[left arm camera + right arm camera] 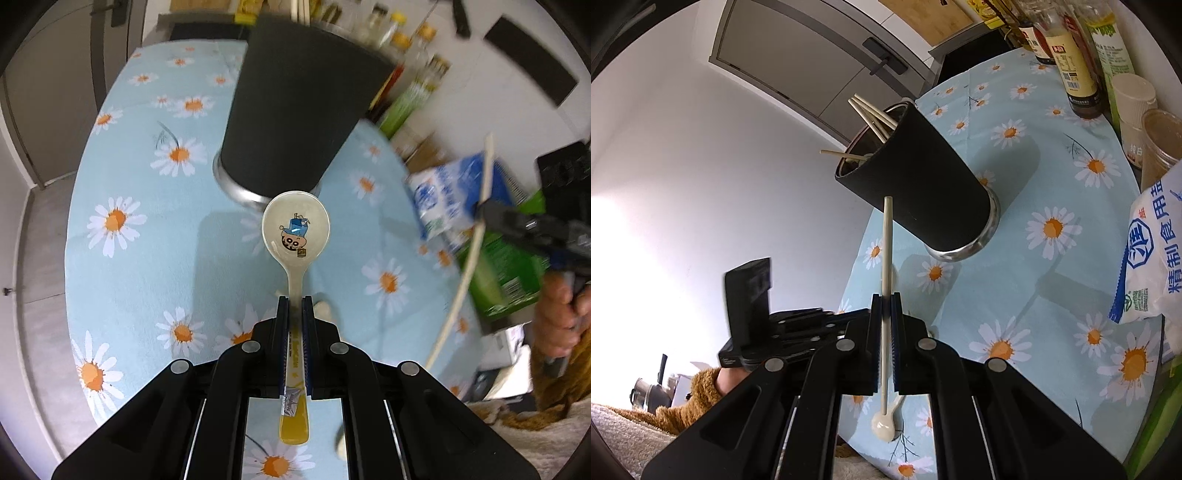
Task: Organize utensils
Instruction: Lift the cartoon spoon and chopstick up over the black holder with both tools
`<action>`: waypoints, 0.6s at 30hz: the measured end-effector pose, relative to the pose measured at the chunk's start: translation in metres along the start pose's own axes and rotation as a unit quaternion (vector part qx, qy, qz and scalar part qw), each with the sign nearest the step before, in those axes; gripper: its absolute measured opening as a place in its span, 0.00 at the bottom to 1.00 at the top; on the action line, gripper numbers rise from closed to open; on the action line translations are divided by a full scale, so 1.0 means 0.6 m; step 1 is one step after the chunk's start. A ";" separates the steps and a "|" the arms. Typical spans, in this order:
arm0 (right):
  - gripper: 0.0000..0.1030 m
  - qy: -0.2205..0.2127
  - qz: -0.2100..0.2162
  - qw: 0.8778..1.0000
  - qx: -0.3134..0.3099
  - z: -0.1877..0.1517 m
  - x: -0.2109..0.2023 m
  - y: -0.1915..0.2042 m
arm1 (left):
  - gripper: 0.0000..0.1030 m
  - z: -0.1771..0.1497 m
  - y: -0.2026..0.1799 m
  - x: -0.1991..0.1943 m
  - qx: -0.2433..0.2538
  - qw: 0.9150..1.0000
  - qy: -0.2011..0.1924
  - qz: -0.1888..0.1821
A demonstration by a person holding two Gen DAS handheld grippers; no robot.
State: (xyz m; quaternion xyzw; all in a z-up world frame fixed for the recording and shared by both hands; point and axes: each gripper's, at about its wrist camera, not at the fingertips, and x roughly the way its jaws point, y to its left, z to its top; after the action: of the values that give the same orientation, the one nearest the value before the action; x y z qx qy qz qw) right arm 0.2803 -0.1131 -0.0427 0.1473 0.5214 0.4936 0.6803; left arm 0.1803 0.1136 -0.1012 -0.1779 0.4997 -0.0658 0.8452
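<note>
The left tongs [295, 306] are pinched on the handle of a cream spoon [295, 229]. Its long axis runs straight out along the fingers: the round bowl with a cartoon print leads, away from the camera and toward the foot of the black utensil holder [295, 110], while the yellowish handle end trails back between the fingers. The spoon hangs above the daisy-print counter [129, 258], clear of the cloth, with its bowl just before the holder's steel base.

The right tongs [886, 306] are pressed together on a single pale chopstick [887, 251]. That stick also lies along the fingers, nearly vertical in the right wrist view, its upper tip crossing in front of the holder's black wall and its other end running back through the fingers. Below it, a small cream spoon [884, 428] lies on the counter near the edge.

The holder stands on the counter with several chopsticks [871, 114] sticking out of its mouth at slants. A white salt bag [1152, 258] sits at the right side, and sauce bottles [1075, 66] line the far edge.
</note>
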 end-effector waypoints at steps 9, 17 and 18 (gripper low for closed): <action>0.06 -0.011 -0.019 1.000 -0.021 0.014 0.021 0.052 | 0.05 0.006 0.006 -0.084 0.001 0.993 -0.108 -0.051; 0.06 -0.031 -0.037 0.998 -0.049 0.028 0.036 0.103 | 0.05 0.018 0.004 -0.139 0.032 0.979 -0.189 -0.069; 0.06 -0.033 -0.041 0.997 -0.054 0.031 0.037 0.109 | 0.05 0.019 0.004 -0.145 0.036 0.976 -0.202 -0.073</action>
State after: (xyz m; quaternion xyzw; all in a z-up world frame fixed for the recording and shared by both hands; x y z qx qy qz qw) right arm 0.2615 -0.0585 -0.0009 0.1052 0.4764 0.4880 0.7237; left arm 0.1473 0.1437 -0.0254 -0.1931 0.3019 -0.1079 0.9273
